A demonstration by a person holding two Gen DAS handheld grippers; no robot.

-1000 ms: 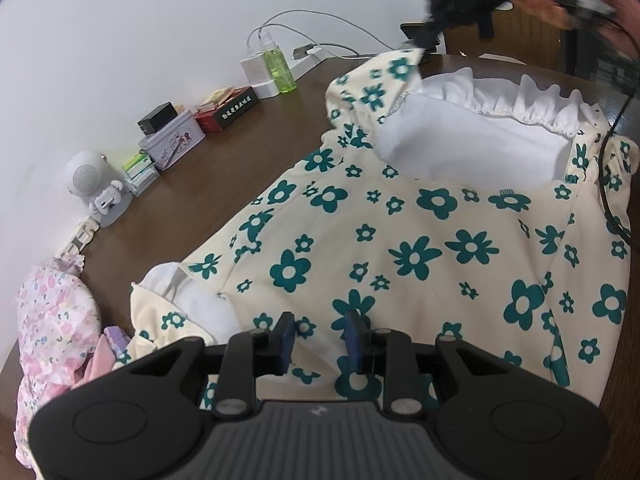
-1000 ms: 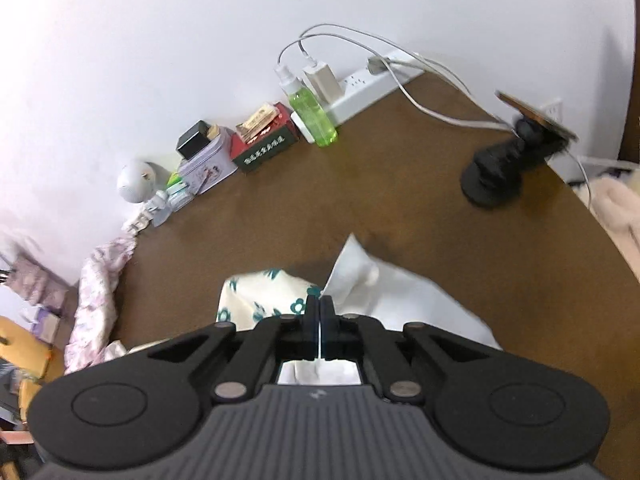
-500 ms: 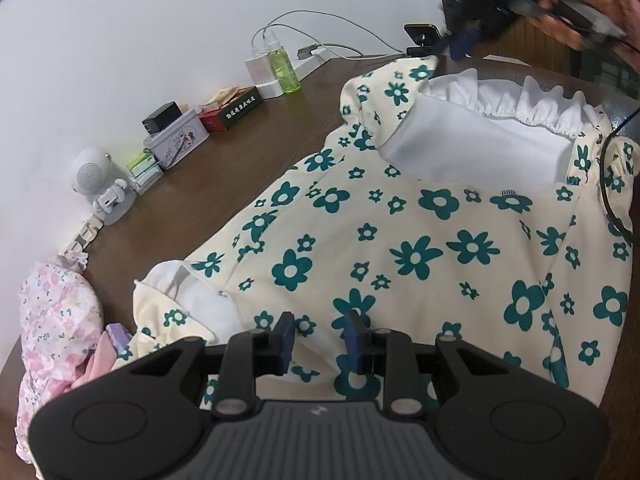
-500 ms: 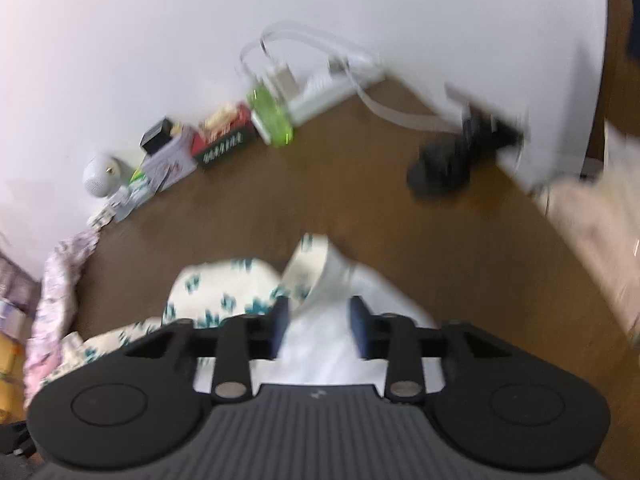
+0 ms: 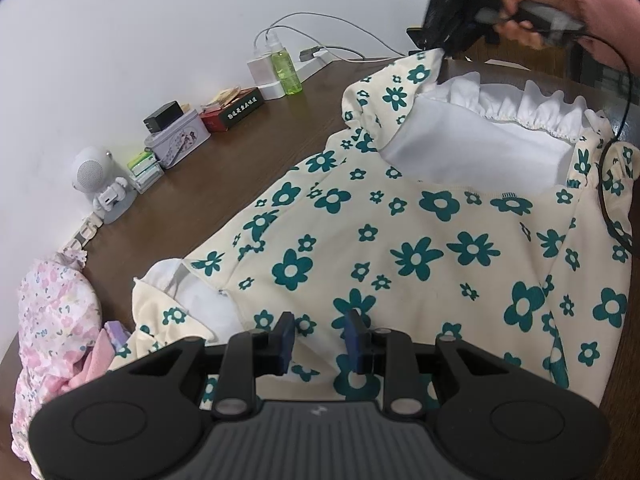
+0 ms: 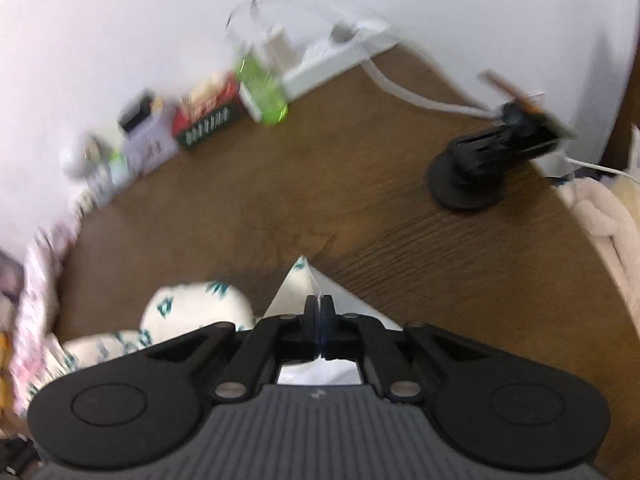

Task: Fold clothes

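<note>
Re-clamped, your right hand-held gripper lifts the floral garment corner (fold beginning); left hand-held gripper narrow, empty.

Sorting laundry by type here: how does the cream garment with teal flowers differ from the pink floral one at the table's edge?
The cream garment with teal flowers carries large bold blooms and lies spread flat; the pink floral garment has tiny pale blossoms and sits bunched in a heap. The cream one covers far more of the brown wooden table. Both have floral prints.

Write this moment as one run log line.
right gripper: shut on cream floral garment corner | left gripper: open over hem | fold: not done
</note>
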